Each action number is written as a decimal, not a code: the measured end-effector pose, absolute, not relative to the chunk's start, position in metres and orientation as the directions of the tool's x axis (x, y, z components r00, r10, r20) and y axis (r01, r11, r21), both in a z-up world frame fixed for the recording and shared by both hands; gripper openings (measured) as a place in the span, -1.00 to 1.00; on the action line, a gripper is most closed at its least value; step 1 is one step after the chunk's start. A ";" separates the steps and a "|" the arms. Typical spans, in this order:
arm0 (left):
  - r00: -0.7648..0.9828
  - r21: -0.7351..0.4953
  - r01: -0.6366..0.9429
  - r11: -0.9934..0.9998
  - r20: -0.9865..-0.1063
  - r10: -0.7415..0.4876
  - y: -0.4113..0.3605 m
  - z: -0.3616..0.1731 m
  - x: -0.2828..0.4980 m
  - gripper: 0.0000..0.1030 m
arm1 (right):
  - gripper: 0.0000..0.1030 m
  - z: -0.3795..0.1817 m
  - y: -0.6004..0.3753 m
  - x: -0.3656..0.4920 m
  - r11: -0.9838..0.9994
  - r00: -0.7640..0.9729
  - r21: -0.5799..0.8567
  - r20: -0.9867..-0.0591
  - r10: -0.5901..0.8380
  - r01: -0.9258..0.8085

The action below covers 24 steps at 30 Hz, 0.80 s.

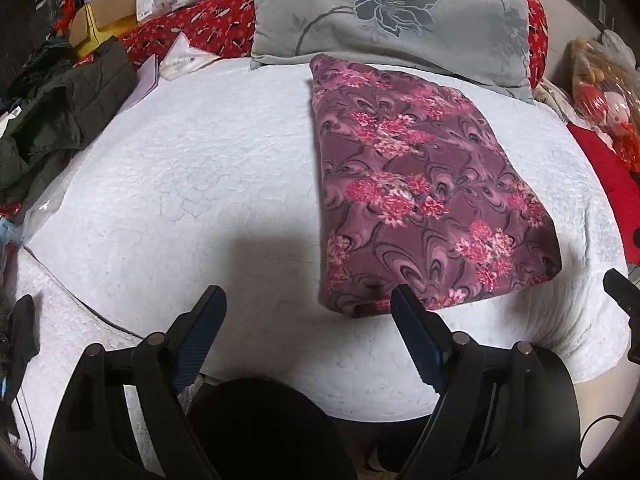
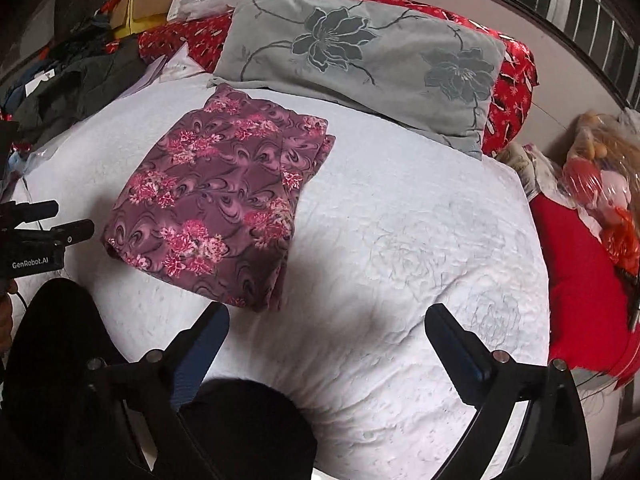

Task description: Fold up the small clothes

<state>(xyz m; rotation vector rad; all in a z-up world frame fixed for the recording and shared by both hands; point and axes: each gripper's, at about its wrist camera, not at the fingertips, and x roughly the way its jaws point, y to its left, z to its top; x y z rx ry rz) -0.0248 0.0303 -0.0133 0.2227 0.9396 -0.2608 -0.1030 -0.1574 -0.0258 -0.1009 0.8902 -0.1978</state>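
Observation:
A purple garment with pink flowers (image 1: 424,192) lies folded into a flat rectangle on the white quilted bed cover (image 1: 192,184). It also shows in the right wrist view (image 2: 212,200), left of centre. My left gripper (image 1: 308,300) is open and empty, held above the bed at the garment's near left corner. My right gripper (image 2: 324,316) is open and empty, above bare cover just right of the garment's near edge. The left gripper's fingers (image 2: 44,226) show at the left edge of the right wrist view.
A grey flowered pillow (image 1: 384,12) lies behind the garment on a red floral pillow (image 1: 200,28). A dark green jacket (image 1: 60,108) and clutter sit at the left. A red cloth (image 2: 580,272) and a wrapped doll (image 2: 600,184) lie at the right.

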 end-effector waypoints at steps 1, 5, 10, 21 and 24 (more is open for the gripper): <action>0.565 0.076 0.317 0.946 -0.816 -0.124 0.029 -0.013 -0.026 0.65 | 0.94 -0.026 -0.157 -0.104 0.977 0.614 -0.166 -0.760 -0.212 0.133; 0.585 0.080 0.326 0.942 -0.800 -0.135 0.022 -0.009 -0.035 0.65 | 0.95 -0.026 -0.157 -0.109 0.979 0.619 -0.143 -0.759 -0.202 0.145; 0.597 0.067 0.336 0.940 -0.787 -0.157 0.016 -0.005 -0.047 0.65 | 0.96 -0.024 -0.158 -0.115 0.980 0.626 -0.111 -0.756 -0.190 0.163; 0.591 0.059 0.397 0.916 -0.780 -0.206 0.003 0.003 -0.059 0.65 | 1.00 -0.027 -0.150 -0.120 0.978 0.601 -0.125 -0.773 -0.201 0.166; 0.592 0.060 0.394 0.917 -0.780 -0.203 0.004 0.003 -0.057 0.65 | 1.00 -0.028 -0.149 -0.120 0.978 0.597 -0.115 -0.777 -0.199 0.176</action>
